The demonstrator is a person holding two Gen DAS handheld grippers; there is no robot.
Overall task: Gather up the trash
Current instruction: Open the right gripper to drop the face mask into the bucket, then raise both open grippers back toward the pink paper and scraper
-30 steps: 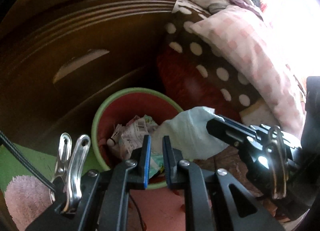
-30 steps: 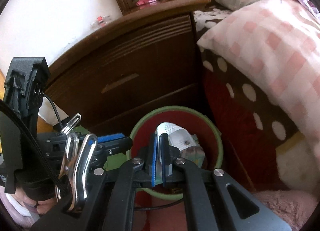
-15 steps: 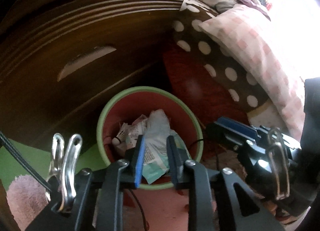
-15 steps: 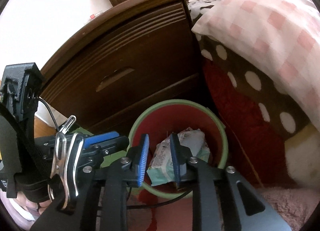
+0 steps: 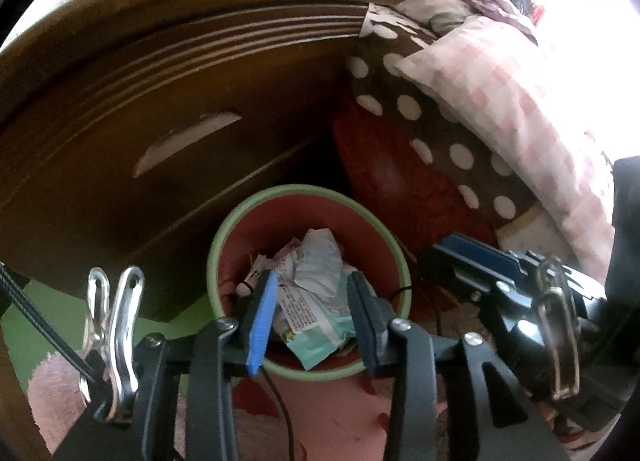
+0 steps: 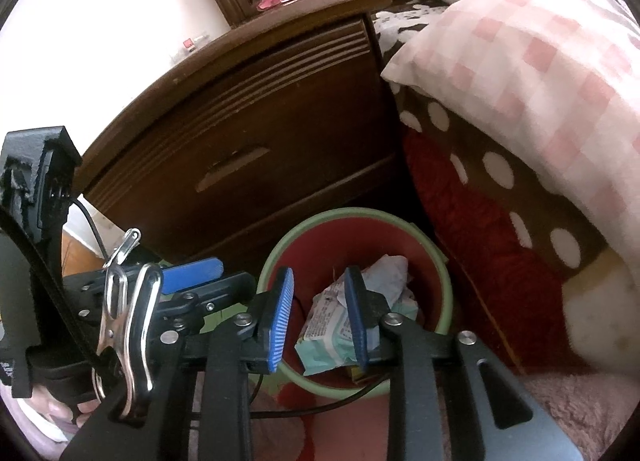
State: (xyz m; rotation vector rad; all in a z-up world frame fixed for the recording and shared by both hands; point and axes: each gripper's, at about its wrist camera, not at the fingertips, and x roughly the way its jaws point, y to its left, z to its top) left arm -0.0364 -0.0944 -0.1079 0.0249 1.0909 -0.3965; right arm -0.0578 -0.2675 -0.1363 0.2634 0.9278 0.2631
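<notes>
A round bin with a green rim (image 5: 308,191) (image 6: 352,213) and a red inside stands on the floor against a dark nightstand. In it lie a mint-and-white wipes pack (image 5: 316,325) (image 6: 328,333), crumpled white paper (image 5: 320,257) (image 6: 388,277) and smaller scraps. My left gripper (image 5: 313,289) hovers over the bin's near edge, its jaws opening with nothing between the blue pads. My right gripper (image 6: 319,281) hangs beside it over the same bin, jaws also opening and empty. Each gripper shows in the other's view: the right gripper (image 5: 460,249) at the right, the left gripper (image 6: 192,275) at the left.
The nightstand's drawer front (image 6: 248,165) rises just behind the bin. To the right a bed presses close, with a pink checked quilt (image 6: 540,61), a brown dotted sheet (image 5: 420,113) and a red blanket (image 6: 480,245). A black cable (image 6: 320,409) runs past the bin's front. Pink rug (image 5: 52,389) lies at lower left.
Both grippers went from shut to open. The pale pack and paper they pinched now lie inside the bin. Neither hand has shifted much.
</notes>
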